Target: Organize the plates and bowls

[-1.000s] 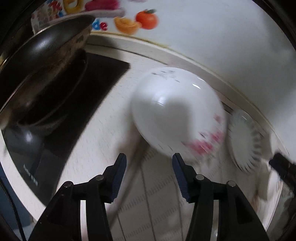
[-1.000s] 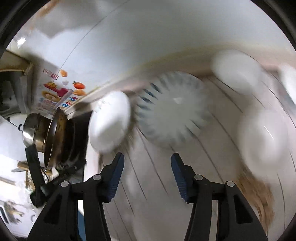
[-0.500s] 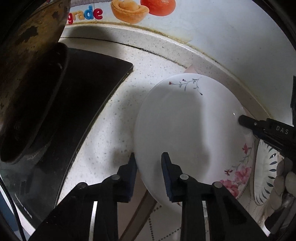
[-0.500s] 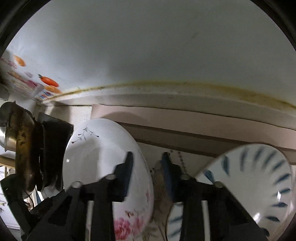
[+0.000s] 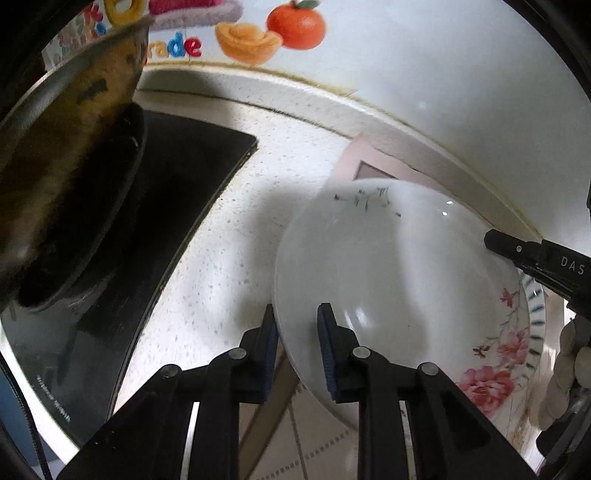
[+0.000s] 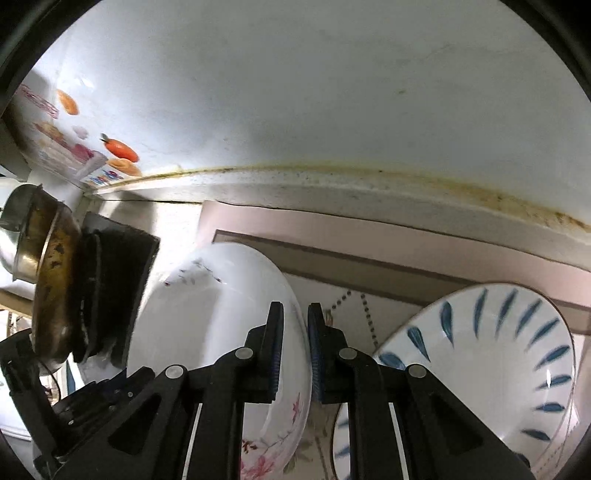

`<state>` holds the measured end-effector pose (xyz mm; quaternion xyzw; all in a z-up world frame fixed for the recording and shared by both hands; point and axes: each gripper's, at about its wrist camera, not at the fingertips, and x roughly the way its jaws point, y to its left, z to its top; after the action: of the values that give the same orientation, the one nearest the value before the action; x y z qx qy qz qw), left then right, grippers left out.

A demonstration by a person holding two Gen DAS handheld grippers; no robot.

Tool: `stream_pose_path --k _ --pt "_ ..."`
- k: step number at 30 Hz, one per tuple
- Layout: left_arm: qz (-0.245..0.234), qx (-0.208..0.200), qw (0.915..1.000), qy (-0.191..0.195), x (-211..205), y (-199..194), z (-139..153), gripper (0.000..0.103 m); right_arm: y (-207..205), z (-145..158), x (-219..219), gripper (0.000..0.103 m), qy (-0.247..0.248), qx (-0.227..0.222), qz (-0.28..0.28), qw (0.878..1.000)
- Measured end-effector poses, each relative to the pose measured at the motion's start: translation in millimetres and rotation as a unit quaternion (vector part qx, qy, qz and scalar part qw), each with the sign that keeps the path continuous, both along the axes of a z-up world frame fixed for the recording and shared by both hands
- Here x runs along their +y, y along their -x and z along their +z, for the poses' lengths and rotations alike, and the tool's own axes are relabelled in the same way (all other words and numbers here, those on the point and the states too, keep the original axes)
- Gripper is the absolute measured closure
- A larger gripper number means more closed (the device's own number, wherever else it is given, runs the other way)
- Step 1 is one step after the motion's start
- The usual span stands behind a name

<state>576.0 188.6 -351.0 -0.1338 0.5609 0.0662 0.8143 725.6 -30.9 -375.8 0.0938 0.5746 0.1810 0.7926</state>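
A white plate with pink flowers [image 5: 399,280] is held between both grippers, lifted and tilted. My left gripper [image 5: 297,339] is shut on its near left rim. My right gripper [image 6: 295,343] is shut on the opposite rim of the same plate [image 6: 207,317]; its black body shows at the right of the left wrist view [image 5: 543,262]. A white plate with blue leaf strokes [image 6: 491,354] sits to the right, and its rim [image 5: 537,325] peeks out behind the flowered plate.
A black induction cooktop [image 5: 177,206] with a worn metal wok [image 5: 62,177] lies to the left on the speckled counter [image 5: 236,236]. A pink patterned mat [image 6: 369,251] covers the counter under the plates. The white wall [image 6: 332,92] with fruit stickers [image 5: 295,22] stands behind.
Both grippers moved in from open to the flowered plate and closed on opposite rims. Since half a second ago the plate has been raised and tilted slightly.
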Motion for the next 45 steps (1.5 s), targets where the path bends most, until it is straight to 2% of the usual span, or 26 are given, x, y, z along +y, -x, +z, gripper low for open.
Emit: stream_pose_path --k 7,11,17,21,28,37,45 --pt "-0.021 -0.021 0.9996 0.007 -26.7 38.8 38.8 0.084 44.8 33.5 -35.4 0.088 -0.028 -0.011 -0.012 0.999" --pt "-0.034 -0.03 0.9989 0.014 -49.6 68.5 65.3 0.084 89.7 58.3 -65.4 0.088 -0.04 -0.017 -0.014 0.999" --pt "-0.07 -0.019 0.9969 0.032 -82.3 112.3 77.4 0.084 169.3 82.5 -112.7 0.088 -0.045 -0.025 -0.018 0.999" --pt "-0.093 -0.007 0.9952 0.029 -106.4 135.7 67.0 0.084 224.0 81.9 -143.5 0.088 -0.045 -0.016 -0.025 0.999" --pt "-0.134 0.035 0.9903 0.016 -151.8 174.1 33.7 0.084 302.5 48.6 -190.3 0.088 -0.039 0.019 -0.044 0.998" --pt "-0.152 0.085 0.9847 -0.002 -181.5 189.6 -10.8 0.084 342.1 11.8 -219.5 0.088 -0.026 0.042 -0.059 0.997" --pt "-0.156 0.094 0.9832 -0.016 -191.4 201.6 -23.3 0.084 352.6 -1.3 -227.1 0.088 -0.024 0.048 -0.061 0.997"
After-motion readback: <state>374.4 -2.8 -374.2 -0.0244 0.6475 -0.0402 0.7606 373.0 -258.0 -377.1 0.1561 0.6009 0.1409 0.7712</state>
